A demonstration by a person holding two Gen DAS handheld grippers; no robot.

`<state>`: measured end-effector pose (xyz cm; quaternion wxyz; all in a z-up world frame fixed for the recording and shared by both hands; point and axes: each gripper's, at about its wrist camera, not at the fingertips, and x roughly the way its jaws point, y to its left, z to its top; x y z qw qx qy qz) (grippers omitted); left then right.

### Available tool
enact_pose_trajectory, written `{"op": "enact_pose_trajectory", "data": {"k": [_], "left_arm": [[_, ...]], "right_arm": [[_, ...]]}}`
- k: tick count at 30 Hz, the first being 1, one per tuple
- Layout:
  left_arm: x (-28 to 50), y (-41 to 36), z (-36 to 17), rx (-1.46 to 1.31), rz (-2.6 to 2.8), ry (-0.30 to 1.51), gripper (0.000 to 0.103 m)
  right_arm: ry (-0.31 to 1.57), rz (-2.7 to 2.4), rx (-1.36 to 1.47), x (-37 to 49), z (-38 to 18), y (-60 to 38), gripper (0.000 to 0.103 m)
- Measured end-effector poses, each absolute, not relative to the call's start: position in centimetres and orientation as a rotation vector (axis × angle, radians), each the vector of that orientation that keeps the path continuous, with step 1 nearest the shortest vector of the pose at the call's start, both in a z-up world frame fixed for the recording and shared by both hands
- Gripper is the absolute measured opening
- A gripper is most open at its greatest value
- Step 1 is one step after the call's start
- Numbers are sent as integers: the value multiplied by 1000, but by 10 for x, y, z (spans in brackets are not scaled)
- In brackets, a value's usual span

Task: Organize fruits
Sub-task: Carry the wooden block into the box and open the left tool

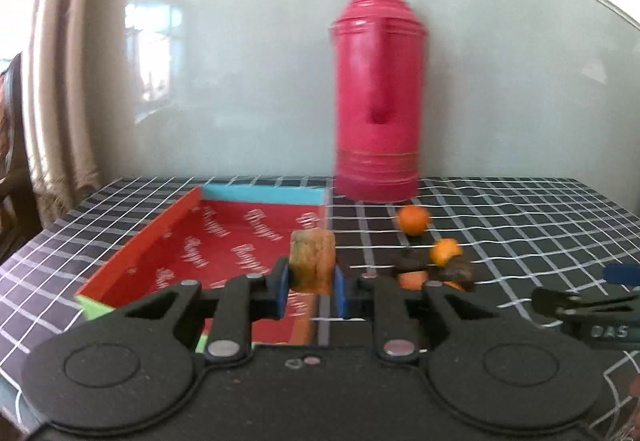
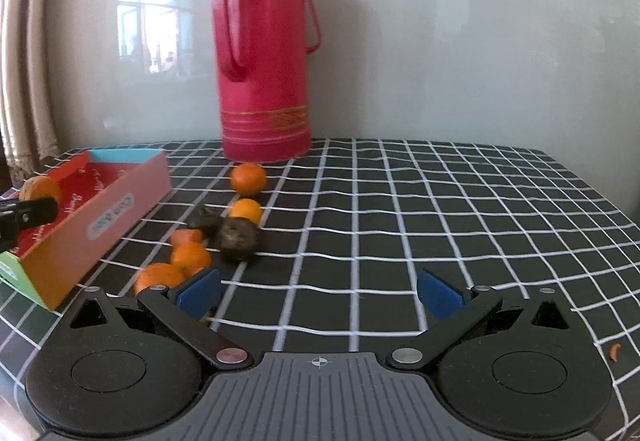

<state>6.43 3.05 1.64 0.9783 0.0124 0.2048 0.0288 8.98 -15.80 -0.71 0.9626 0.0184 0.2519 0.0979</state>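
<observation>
My left gripper (image 1: 311, 283) is shut on a brownish-orange fruit piece (image 1: 312, 258) and holds it over the right edge of the red cardboard tray (image 1: 160, 233). The same piece (image 2: 40, 188) and the tray (image 2: 120, 201) show at the left of the right wrist view. Several fruits lie on the checked cloth right of the tray: small oranges (image 2: 248, 179) (image 2: 245, 210) (image 2: 191, 255), an orange chunk (image 2: 187, 236) and two dark brown fruits (image 2: 239, 239) (image 2: 205, 219). My right gripper (image 2: 318, 291) is open and empty, just in front of the pile.
A tall red thermos (image 2: 266, 49) stands at the back of the table against the pale wall; it also shows in the left wrist view (image 1: 378, 89). The black checked cloth (image 2: 440, 209) stretches to the right. A curtain (image 1: 60, 81) hangs at the left.
</observation>
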Motion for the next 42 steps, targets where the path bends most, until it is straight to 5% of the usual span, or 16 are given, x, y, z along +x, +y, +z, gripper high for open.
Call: {"op": "enact_pose_trajectory", "data": {"k": [8, 12, 16, 26, 30, 36, 40, 42], "left_arm": [[81, 75, 10, -18, 138, 453, 17], [71, 83, 13, -46, 169, 413, 80], [56, 80, 19, -15, 171, 362, 95], [51, 80, 18, -7, 173, 354, 97], [50, 80, 18, -3, 178, 351, 97], [49, 82, 17, 6, 179, 361, 97], [49, 86, 17, 1, 183, 367, 97], [48, 88, 17, 5, 185, 367, 97]], "right_arm": [[504, 267, 13, 95, -7, -121, 103], [489, 291, -34, 89, -6, -109, 103], [479, 325, -78, 81, -10, -103, 103], [550, 321, -155, 81, -29, -107, 103], [580, 340, -173, 82, -32, -103, 65], [604, 381, -175, 84, -35, -95, 45], [604, 382, -174, 86, -36, -92, 42], [616, 401, -144, 88, -35, -93, 25]]}}
